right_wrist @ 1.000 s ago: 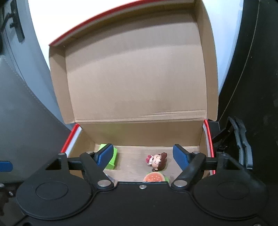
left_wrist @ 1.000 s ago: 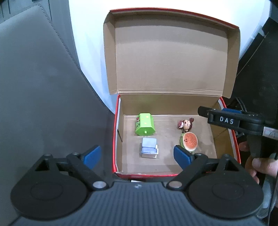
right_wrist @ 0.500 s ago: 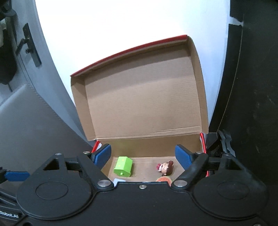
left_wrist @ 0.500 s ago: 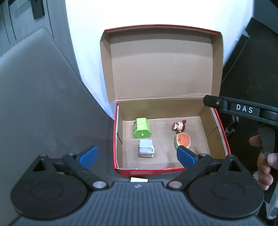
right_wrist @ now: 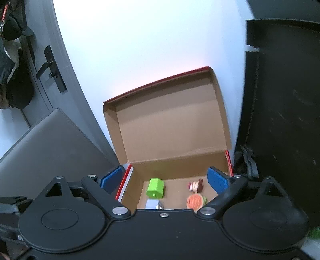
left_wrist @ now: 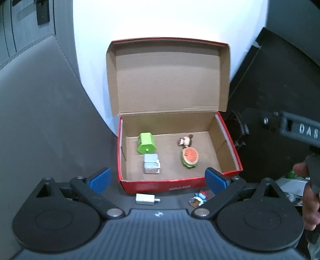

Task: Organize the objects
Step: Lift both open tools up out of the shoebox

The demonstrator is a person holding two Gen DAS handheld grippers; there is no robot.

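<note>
A red cardboard box [left_wrist: 180, 185] with a plain brown corrugated interior sat open on a dark grey, leather-like surface [left_wrist: 44, 120], its hinged lid [left_wrist: 168, 80] standing upright against a white wall [left_wrist: 160, 18]. Four small toys lay on the box floor. At the back left was a bright green, house-shaped block [left_wrist: 146, 143] with a faceted end. Just in front of it, close but apart, stood a pale grey-blue boxy toy [left_wrist: 151, 166]. At the back right lay a small brown-haired figurine [left_wrist: 185, 140], and just in front of that a round toy with a red-orange watermelon face and green rim [left_wrist: 190, 159].

Outside the box, on the surface near its front wall, lay a small white rectangular block with a short peg [left_wrist: 147, 199] and, to its right, a small blue and red figurine [left_wrist: 199, 199], blurred.

The left gripper [left_wrist: 158, 179], black with blue padded fingertips, hovered in front of the box with its jaws spread wide and nothing between the pads; its jaws had just been opening. The right gripper [right_wrist: 166, 179], of the same build, hung over the box's front with its jaws also wide and holding nothing, having just been opening too. In the left wrist view, the right gripper's black body bore white lettering at the right edge, with the person's hand [left_wrist: 309, 202] gripping its handle.
</note>
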